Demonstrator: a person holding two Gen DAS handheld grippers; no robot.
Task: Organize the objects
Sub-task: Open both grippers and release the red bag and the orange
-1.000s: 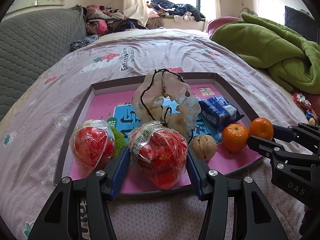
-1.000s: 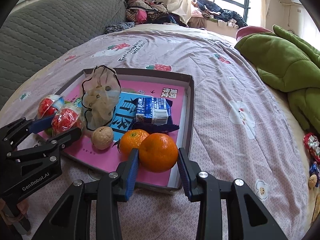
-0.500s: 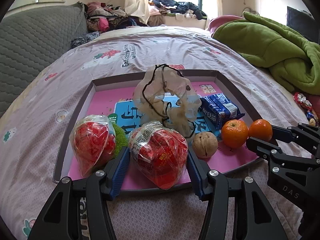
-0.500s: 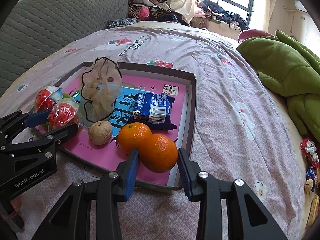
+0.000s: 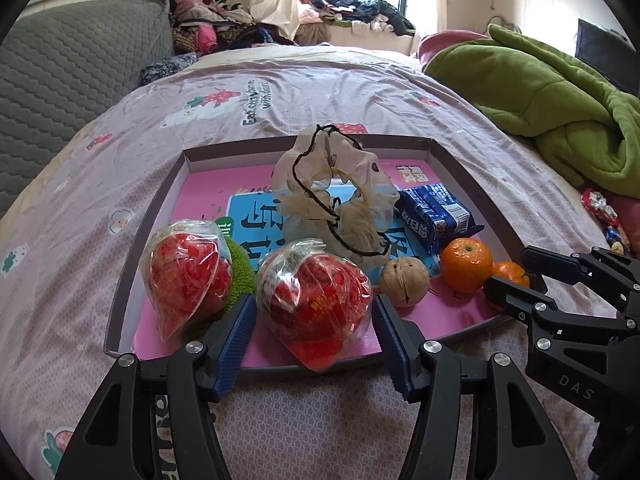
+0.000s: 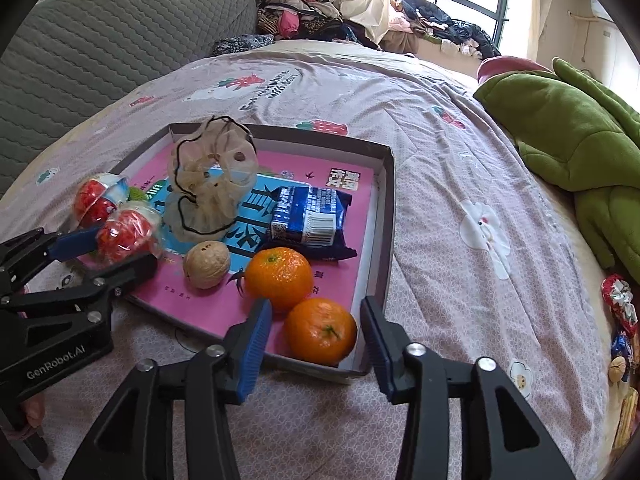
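A shallow tray (image 5: 160,216) with a pink liner lies on the bed. In its near left part a clear bag of red sweets (image 5: 316,308) rests between the pads of my left gripper (image 5: 314,300), whose jaws are opening and stand just off the bag. A second red bag (image 5: 186,276) lies to its left. In the near right corner an orange (image 6: 320,336) sits loose between the fingers of my right gripper (image 6: 316,303), also opening, with gaps on both sides. Another orange (image 6: 280,276), a walnut (image 6: 206,264), a blue packet (image 6: 308,216) and a cream frilly pouch (image 6: 212,188) fill the tray.
A green blanket (image 5: 540,88) is heaped on the bed's right side. A grey quilted cushion (image 5: 60,72) stands at the left and piled clothes (image 5: 224,28) at the back. Wrapped sweets (image 6: 618,308) lie on the sheet to the right of the tray.
The right gripper's jaws have spread off the orange, which now sits free in the tray's corner. The left jaws have widened slightly around the red bag. Neither hand has shifted.
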